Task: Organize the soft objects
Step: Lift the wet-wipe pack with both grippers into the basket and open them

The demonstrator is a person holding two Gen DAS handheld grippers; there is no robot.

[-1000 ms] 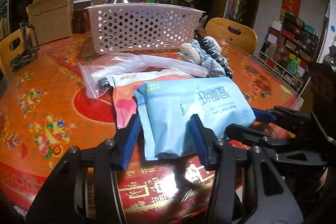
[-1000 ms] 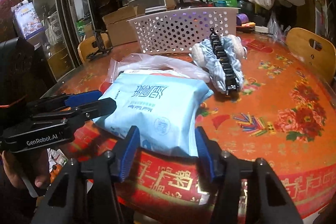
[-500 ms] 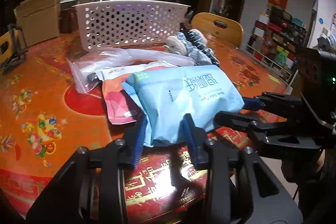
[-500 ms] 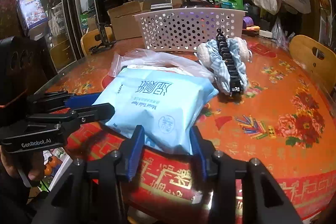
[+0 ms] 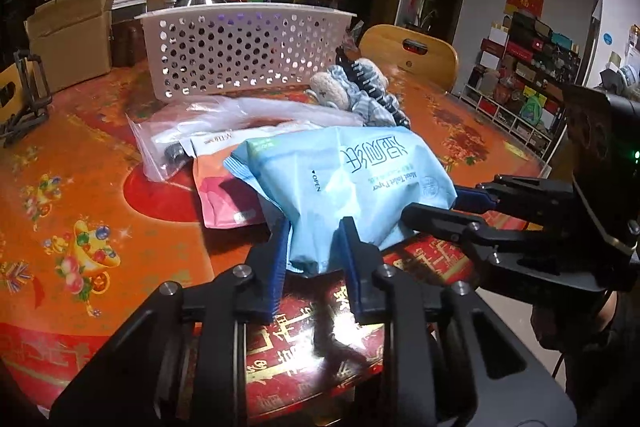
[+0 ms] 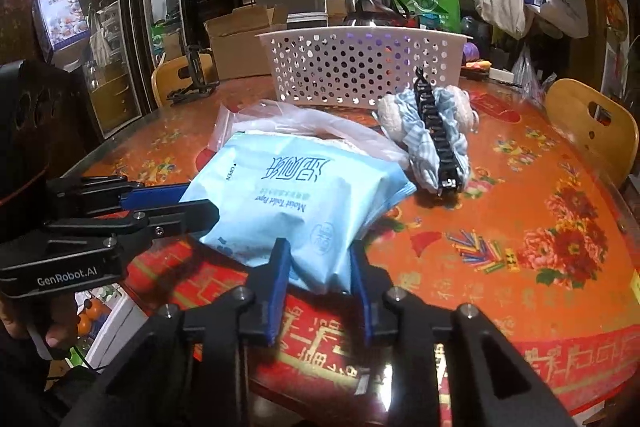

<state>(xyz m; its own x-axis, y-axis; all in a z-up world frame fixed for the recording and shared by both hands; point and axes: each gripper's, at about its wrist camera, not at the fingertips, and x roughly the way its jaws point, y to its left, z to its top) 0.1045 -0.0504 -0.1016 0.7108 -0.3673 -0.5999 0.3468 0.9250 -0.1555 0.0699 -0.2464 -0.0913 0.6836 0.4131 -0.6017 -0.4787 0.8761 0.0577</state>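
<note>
Jaws of left gripper point(image 5: 314, 247) and right gripper point(image 6: 320, 261) pinching one wipes pack point(image 5: 352, 183), one basket point(image 5: 244, 51).

I see a pale blue wipes pack point(image 5: 340, 183) with dark blue lettering, a white perforated basket point(image 5: 244, 51) at twelve o'clock, and an orange-red flowered tablecloth point(image 6: 540, 227).

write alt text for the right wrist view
Right gripper pinches the near edge of a light blue wipes pack on an orange table; the left gripper grips its left side. Behind lie a clear bag, a cloth bundle and a white basket.
</note>
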